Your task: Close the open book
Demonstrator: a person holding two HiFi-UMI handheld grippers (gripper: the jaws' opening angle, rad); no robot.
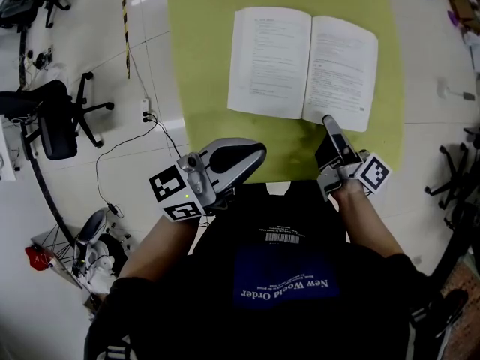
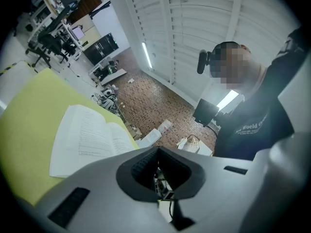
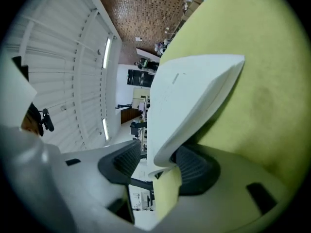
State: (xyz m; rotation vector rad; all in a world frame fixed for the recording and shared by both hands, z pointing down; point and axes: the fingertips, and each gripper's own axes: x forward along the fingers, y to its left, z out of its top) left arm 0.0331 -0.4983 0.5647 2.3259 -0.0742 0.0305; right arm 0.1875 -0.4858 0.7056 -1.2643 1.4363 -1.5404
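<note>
On the yellow table [image 1: 202, 66] the book [image 1: 304, 66] is lying open and flat, its spine running away from me and both halves spread. I am holding the right gripper [image 1: 328, 122] at the near edge of the right page [image 1: 341, 70]. Its jaws are standing apart with that edge of the stack between them. One pad [image 3: 197, 166] is sitting on the table side of the paper, while the other is showing a clear gap, so nothing is being pinched yet. The edge is curling up a little off the table there. The left gripper [image 1: 255, 156] is hanging off the table's near edge by my body. Its jaws are together on nothing, and it is well apart from the book.

I am judging the step in hand to be taking hold of the right half. To do it well, I am thinking of sliding the lower jaw further under, so it is catching the cover and the whole stack, not only a few loose leaves. Then I am planning a gentle squeeze, firm enough to carry but not to crease. The lift wants to be an arc around the spine, up and over toward the left page [image 1: 270, 58], not a straight pull, which is likely to drag the book across the table. If it is starting to slide, I am expecting to bring the left gripper onto the left page to steady it.
</note>
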